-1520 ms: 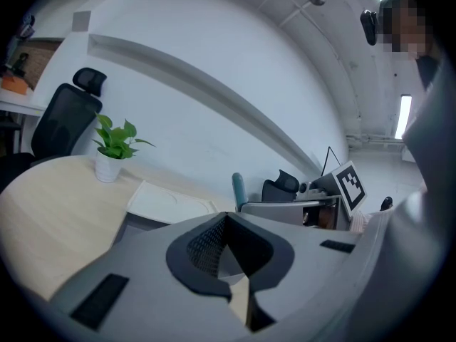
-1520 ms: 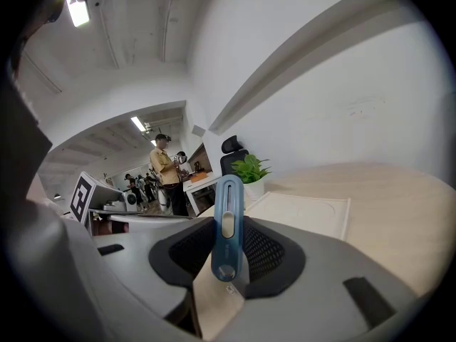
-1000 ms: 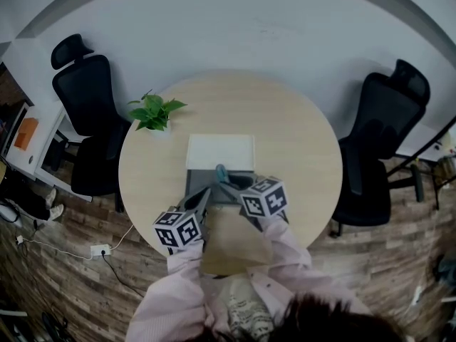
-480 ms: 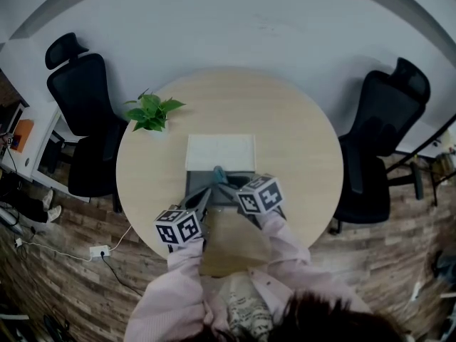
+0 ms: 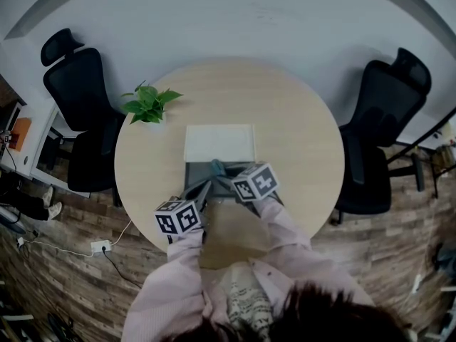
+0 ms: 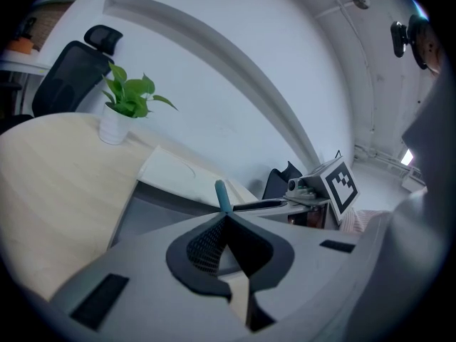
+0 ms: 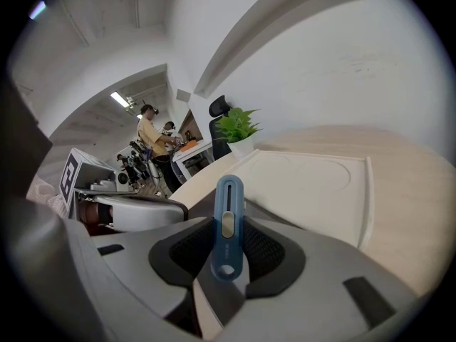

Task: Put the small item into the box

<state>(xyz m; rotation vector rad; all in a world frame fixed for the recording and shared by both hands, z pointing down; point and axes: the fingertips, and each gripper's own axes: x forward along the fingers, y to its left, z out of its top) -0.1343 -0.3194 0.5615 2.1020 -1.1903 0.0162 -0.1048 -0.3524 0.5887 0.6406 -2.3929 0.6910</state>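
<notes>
Blue cutter [image 7: 228,219], one, pinched in right tongs [image 7: 227,254]; left tongs [image 6: 226,218] pressed together; one box [image 5: 219,142], two chairs [image 5: 84,98], one plant [image 5: 148,105].

The cutter [image 7: 227,226] is blue, the lid [image 5: 219,142] white, the plant [image 5: 149,104] green.

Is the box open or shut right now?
Open: the white lid lies flat behind the box, and its gray inside shows.

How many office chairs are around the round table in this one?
2. One black chair stands left of the table, near the plant; the second chair stands on its right. More may be hidden behind the person.
</notes>
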